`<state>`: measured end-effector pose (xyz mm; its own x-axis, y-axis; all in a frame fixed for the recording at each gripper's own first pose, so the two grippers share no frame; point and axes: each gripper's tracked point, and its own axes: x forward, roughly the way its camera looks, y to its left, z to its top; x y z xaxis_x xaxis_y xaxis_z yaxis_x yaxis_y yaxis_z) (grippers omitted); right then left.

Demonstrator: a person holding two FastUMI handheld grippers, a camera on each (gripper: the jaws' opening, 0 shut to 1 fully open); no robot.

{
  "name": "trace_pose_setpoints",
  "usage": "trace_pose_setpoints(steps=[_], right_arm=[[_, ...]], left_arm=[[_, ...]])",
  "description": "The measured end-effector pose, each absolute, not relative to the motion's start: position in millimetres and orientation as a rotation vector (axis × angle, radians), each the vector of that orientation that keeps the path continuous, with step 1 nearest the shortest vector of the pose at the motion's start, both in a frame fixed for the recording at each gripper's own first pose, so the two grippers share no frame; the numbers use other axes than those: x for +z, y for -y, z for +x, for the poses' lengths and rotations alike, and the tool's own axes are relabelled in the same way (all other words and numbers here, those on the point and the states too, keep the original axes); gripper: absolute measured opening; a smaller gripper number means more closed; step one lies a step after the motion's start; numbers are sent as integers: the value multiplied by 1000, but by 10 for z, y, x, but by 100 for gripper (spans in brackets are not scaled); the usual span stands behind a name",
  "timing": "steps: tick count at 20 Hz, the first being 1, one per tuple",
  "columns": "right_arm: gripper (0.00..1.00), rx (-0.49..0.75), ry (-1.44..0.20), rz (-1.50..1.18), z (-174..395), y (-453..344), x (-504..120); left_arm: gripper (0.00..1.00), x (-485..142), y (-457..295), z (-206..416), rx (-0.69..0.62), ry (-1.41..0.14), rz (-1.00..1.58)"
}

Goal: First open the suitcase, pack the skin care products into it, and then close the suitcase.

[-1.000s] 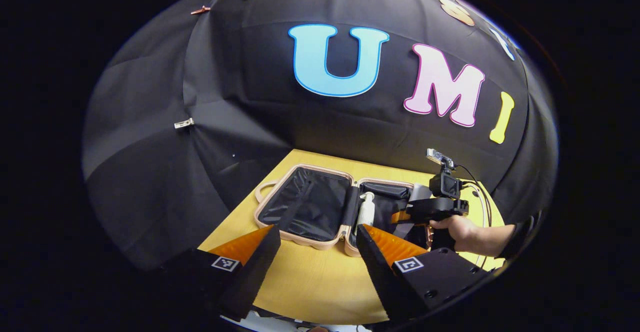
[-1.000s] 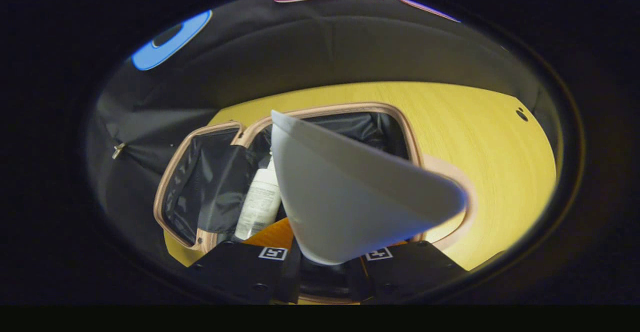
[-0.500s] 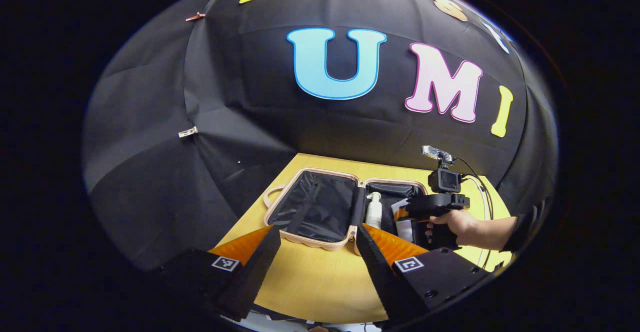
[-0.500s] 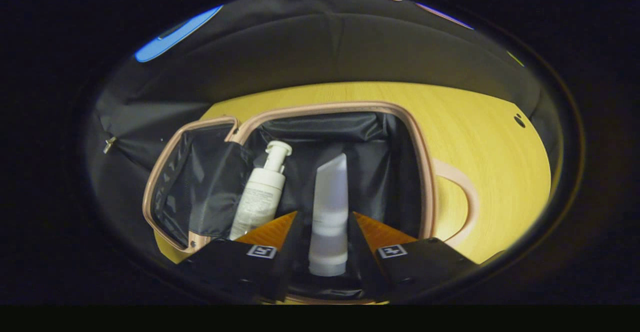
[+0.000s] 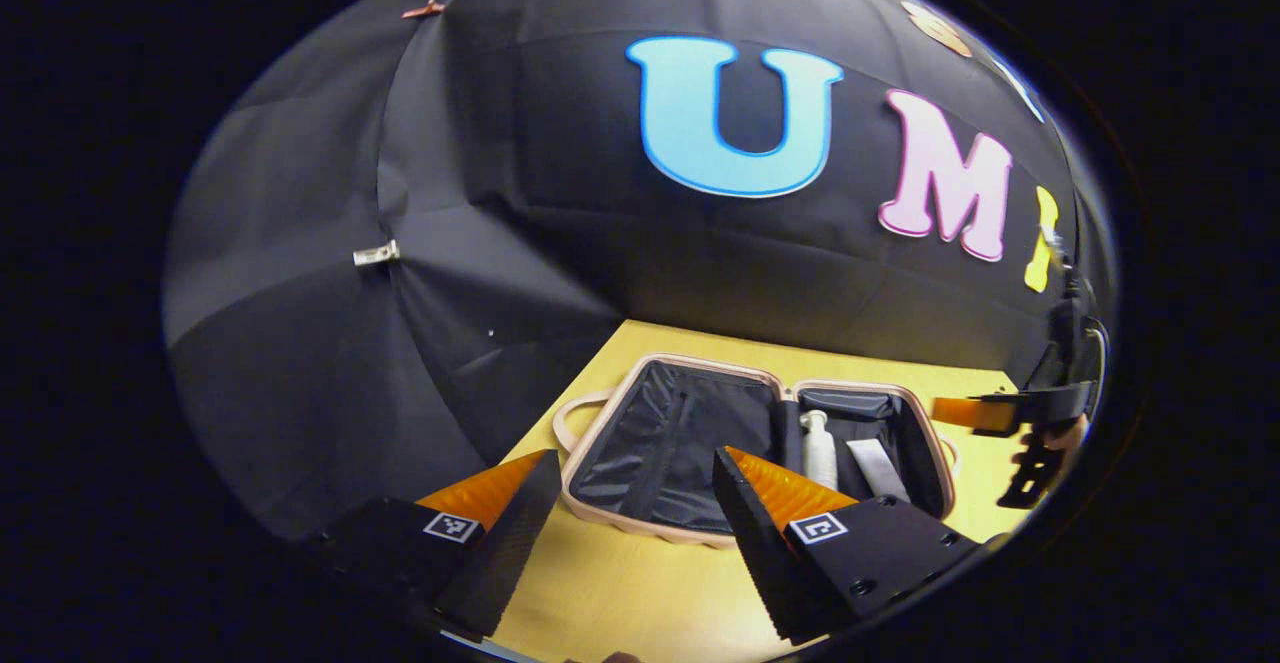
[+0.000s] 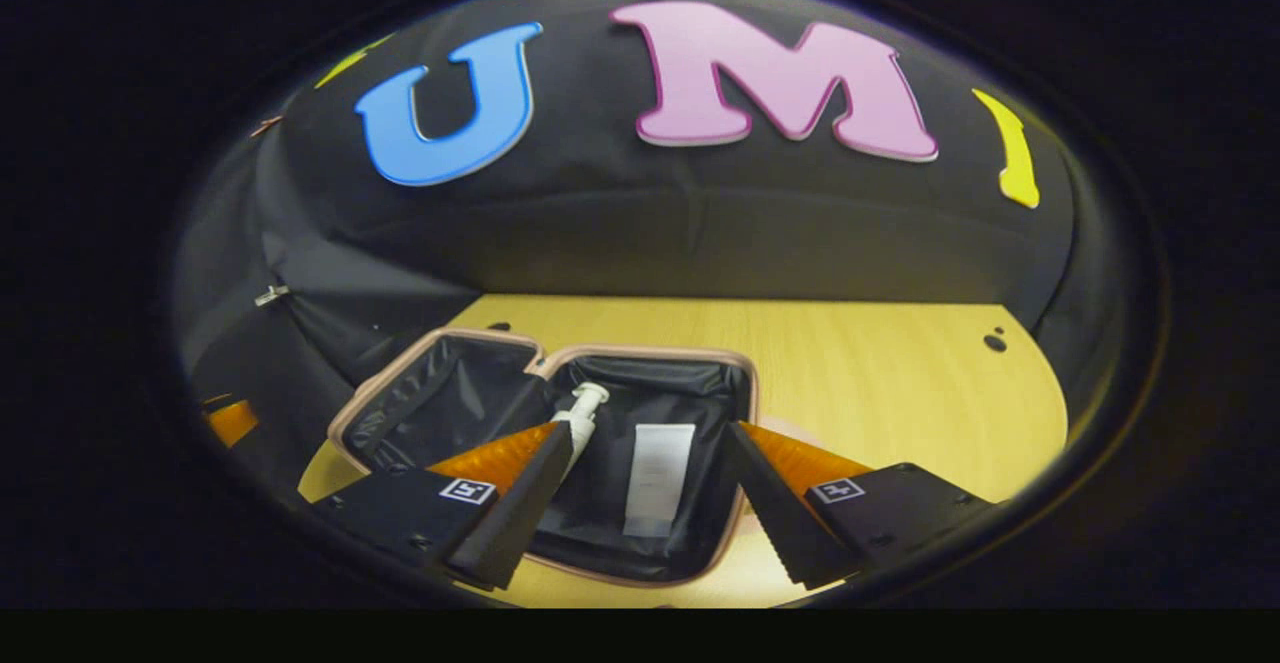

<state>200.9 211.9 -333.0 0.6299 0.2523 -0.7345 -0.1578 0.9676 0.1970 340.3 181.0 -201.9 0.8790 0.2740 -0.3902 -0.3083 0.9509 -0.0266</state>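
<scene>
Pink and black, the suitcase (image 5: 690, 443) is lying wide open and flat on the yellow wooden table (image 5: 640, 593). Its left half is showing black lining with nothing in it, and a pink handle (image 5: 572, 411) is sticking out on the far left side. In the right half, two skin care things are lying side by side. The white pump bottle (image 5: 818, 448) is resting on the left, next to the middle fold, with its pump pointing to the far side. The white tube (image 5: 878, 468) is lying just to the right of it, not touching any finger.

The left gripper (image 5: 635, 503) is hanging over the near edge of the table with its orange and black fingers spread apart, holding nothing. The suitcase is sitting just past its fingertips.

From the right gripper view, the right gripper (image 6: 650, 473) is hanging over the near side of the suitcase (image 6: 450, 413), its fingers spread wide and let go. The tube (image 6: 657, 478) is lying in the gap between them, and the pump bottle (image 6: 578, 418) is peeking out beside the left finger.

At the far right of the left gripper view, a hand (image 5: 1065, 435) is holding the right gripper (image 5: 985, 413).
</scene>
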Motion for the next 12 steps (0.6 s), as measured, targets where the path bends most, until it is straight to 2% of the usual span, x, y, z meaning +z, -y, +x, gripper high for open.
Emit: trace_pose_setpoints(steps=[6,12], right_arm=[[97,199,-783,182,1583,-1809,-2789],[98,196,-830,148,1159,-1509,-2623]], left_arm=[[96,-2596,-2693,4103,333,-464,-60],[96,-3175,-3313,4599,378,-568,-211]])
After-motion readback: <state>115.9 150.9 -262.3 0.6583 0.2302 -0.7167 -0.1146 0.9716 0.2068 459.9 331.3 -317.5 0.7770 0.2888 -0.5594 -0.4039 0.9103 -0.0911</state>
